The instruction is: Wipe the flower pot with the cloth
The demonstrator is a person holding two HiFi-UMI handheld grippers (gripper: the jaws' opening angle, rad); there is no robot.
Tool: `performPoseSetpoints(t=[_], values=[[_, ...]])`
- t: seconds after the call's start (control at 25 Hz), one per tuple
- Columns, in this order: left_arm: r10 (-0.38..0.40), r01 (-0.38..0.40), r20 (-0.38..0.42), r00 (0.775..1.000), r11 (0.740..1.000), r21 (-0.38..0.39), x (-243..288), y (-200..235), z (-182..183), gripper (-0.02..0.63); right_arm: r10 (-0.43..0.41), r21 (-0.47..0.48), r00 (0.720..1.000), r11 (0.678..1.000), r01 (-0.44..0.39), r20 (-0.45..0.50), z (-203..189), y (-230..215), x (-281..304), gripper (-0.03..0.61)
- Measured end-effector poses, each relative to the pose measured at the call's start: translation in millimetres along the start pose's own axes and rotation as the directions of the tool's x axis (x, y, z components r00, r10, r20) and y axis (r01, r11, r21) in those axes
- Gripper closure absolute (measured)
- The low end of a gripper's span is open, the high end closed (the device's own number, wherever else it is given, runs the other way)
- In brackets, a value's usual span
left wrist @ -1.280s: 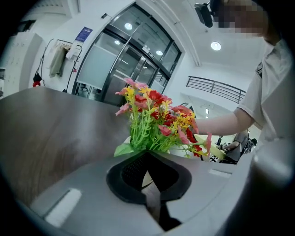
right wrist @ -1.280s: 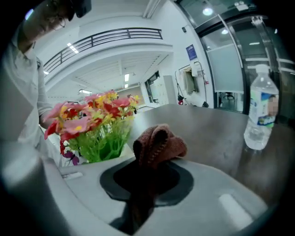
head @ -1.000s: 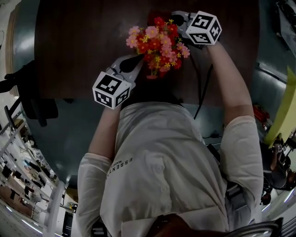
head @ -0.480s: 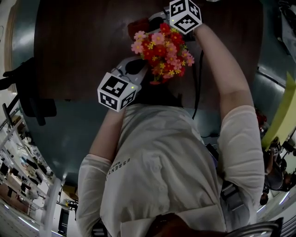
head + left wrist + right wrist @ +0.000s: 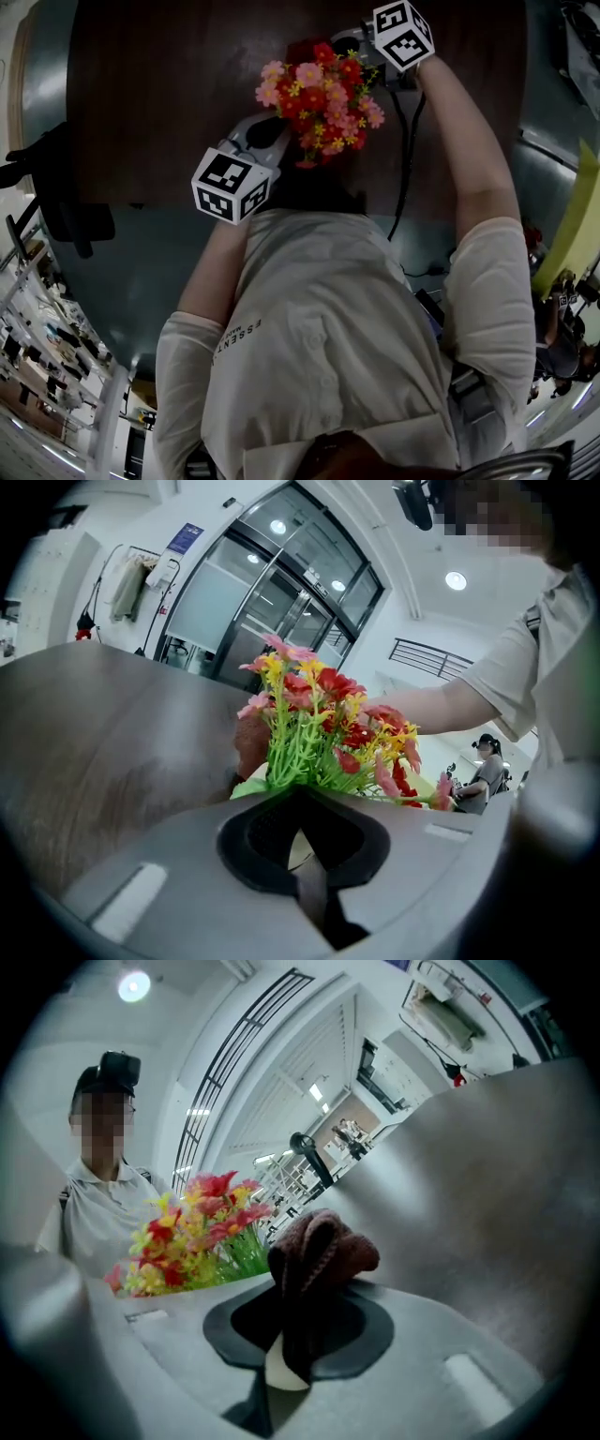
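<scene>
Now R gripper, clamping cloth, has swung back rightward behind flowers nr table far edge; L gripper clenched shut, unmoved; flower pot wipe prob. mid-stroke.

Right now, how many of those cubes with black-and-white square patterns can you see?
2. One cube sits on the left gripper, below and left of the flowers. The other cube sits on the right gripper, above and right of them. No others show.

Both arms reach forward, right one stretched further out. Left gripper has its jaws squeezed together, tilted a bit down. Right gripper is clamped on the cloth.
</scene>
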State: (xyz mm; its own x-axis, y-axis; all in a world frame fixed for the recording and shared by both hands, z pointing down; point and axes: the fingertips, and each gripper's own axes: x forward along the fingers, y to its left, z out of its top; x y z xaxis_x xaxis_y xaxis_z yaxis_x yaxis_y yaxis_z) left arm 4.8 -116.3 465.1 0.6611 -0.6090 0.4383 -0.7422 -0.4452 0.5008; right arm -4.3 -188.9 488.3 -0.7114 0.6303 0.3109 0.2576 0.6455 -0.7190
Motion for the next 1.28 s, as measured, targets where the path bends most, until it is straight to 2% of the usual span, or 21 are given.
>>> performPoseSetpoints(t=[0.24,0.44,0.52,0.6,0.64,0.68,0.72,0.8,0.88,0.92,0.96,1.0,1.04,1.2,1.28], values=[[0.014,-0.014,0.015,1.000,1.000,0.003,0.6,-0.2,1.7,0.601,-0.087,0.049,0.991,0.995,0.082,0.105,-24.2,8.1,-29.7,0.526],[0.026,-0.026,0.023,0.999,1.000,0.008,2.6,2.3,0.9,0.601,-0.165,0.086,0.974,0.984,0.153,0.153,-54.4,18.7,-50.0,0.526],[0.030,-0.031,0.032,0.999,1.000,0.007,1.7,3.5,1.5,0.601,-0.212,0.087,0.964,0.976,0.200,0.163,-65.3,24.6,-55.4,0.526],[0.036,-0.036,0.040,0.999,0.999,0.008,0.8,3.5,1.8,0.601,-0.300,0.086,0.937,0.954,0.289,0.177,-75.6,29.2,-61.2,0.526],[0.039,-0.040,0.045,0.998,0.999,0.008,0.7,3.0,1.8,0.601,-0.367,0.092,0.911,0.930,0.356,0.190,-80.4,30.6,-65.6,0.526],[0.043,-0.043,0.050,0.998,0.999,0.004,0.9,2.2,1.8,0.601,-0.447,0.105,0.870,0.894,0.435,0.208,-85.2,32.0,-71.2,0.526],[0.046,-0.046,0.057,0.997,0.999,-0.002,1.2,1.4,1.8,0.601,-0.531,0.126,0.816,0.847,0.516,0.229,-89.9,35.0,-77.4,0.526],[0.055,-0.054,0.065,0.996,0.998,-0.014,1.3,0.2,1.4,0.601,-0.671,0.184,0.685,0.740,0.647,0.284,-99.7,49.4,-86.5,0.526],[0.067,-0.066,0.069,0.995,0.998,-0.015,-2.9,-0.3,-0.3,0.600,-0.748,0.258,0.564,0.656,0.709,0.351,-110.3,74.5,-83.5,0.526],[0.077,-0.076,0.076,0.994,0.997,-0.011,-7.5,0.2,-1.1,0.600,-0.764,0.287,0.521,0.634,0.718,0.382,-115.0,89.5,-75.9,0.526],[0.090,-0.090,0.089,0.992,0.996,-0.006,-13.7,1.5,-1.3,0.600,-0.767,0.302,0.495,0.626,0.719,0.409,-118.3,105.0,-64.2,0.526],[0.103,-0.103,0.105,0.989,0.995,-0.002,-20.7,3.3,-0.8,0.600,-0.760,0.299,0.490,0.630,0.717,0.428,-119.7,120.2,-49.0,0.526],[0.111,-0.112,0.121,0.986,0.994,0.002,-27.6,4.8,0.4,0.600,-0.748,0.280,0.500,0.641,0.714,0.437,-119.1,134.6,-32.3,0.526],[0.114,-0.120,0.138,0.984,0.992,0.034,-47.5,3.2,2.8,0.600,-0.676,0.157,0.585,0.704,0.693,0.449,-99.0,181.6,28.6,0.526],[0.120,-0.127,0.141,0.983,0.991,0.038,-58.5,11.0,1.4,0.600,-0.657,0.129,0.604,0.717,0.685,0.452,-82.0,186.1,57.0,0.526]])
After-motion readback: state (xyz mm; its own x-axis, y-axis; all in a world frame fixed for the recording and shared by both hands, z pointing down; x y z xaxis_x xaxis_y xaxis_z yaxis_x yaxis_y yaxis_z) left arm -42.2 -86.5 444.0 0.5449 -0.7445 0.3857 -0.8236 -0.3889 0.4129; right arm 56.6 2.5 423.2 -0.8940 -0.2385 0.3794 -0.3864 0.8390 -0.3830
